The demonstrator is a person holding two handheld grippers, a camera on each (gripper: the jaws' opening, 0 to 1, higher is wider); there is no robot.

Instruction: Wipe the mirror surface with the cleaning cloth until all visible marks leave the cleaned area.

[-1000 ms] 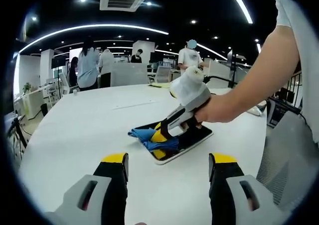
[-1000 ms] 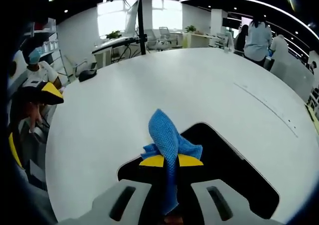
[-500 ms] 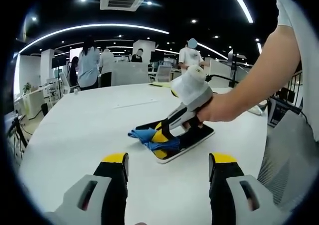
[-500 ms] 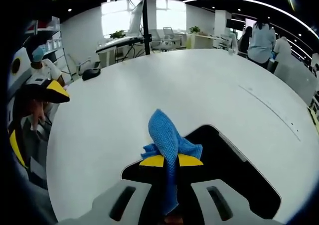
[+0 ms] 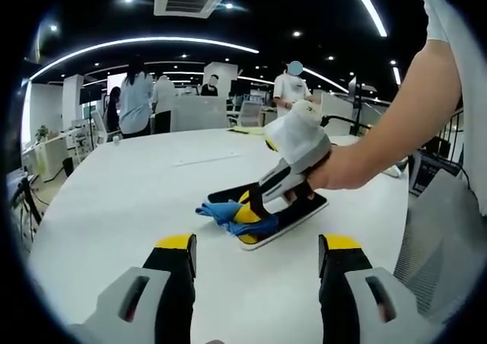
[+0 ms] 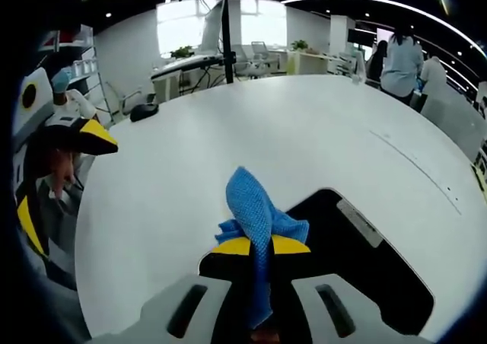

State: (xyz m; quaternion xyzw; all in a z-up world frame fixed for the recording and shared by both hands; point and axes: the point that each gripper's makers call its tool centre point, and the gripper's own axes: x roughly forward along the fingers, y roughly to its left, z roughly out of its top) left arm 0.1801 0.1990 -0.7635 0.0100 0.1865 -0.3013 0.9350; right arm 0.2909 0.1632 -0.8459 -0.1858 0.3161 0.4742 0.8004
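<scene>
In the right gripper view, the right claw (image 6: 261,246) is pinching 1 blue cleaning cloth (image 6: 255,211) between its 2 yellow-tipped jaws, which are standing closed on the fabric. The cloth is bunching up above the tips toward 12 o'clock and hanging down between the jaws toward 6 o'clock. Directly beneath it, 1 dark mirror (image 6: 358,268) is lying flat on the white worktop (image 6: 251,131), stretching away from the claw toward 4 o'clock. No writing can be read on the mirror or the cloth.

In the left gripper view, the left claw (image 5: 259,254) is hovering over the worktop (image 5: 114,199) with its 2 jaws standing wide apart and nothing between them. Toward 12 o'clock from it, well apart, the right claw (image 5: 247,222) is pressing the cloth (image 5: 221,211) onto the near end of the mirror (image 5: 300,209), with a hand (image 5: 338,169) gripping its white body. The left claw is also entering the right gripper view at 9 o'clock as yellow-and-black tips (image 6: 87,135).

Beyond the worktop, at least 4 people (image 5: 135,100) are standing among desks and chairs. Toward 3 o'clock, 1 mesh chair (image 5: 441,237) is sitting beside the worktop.
</scene>
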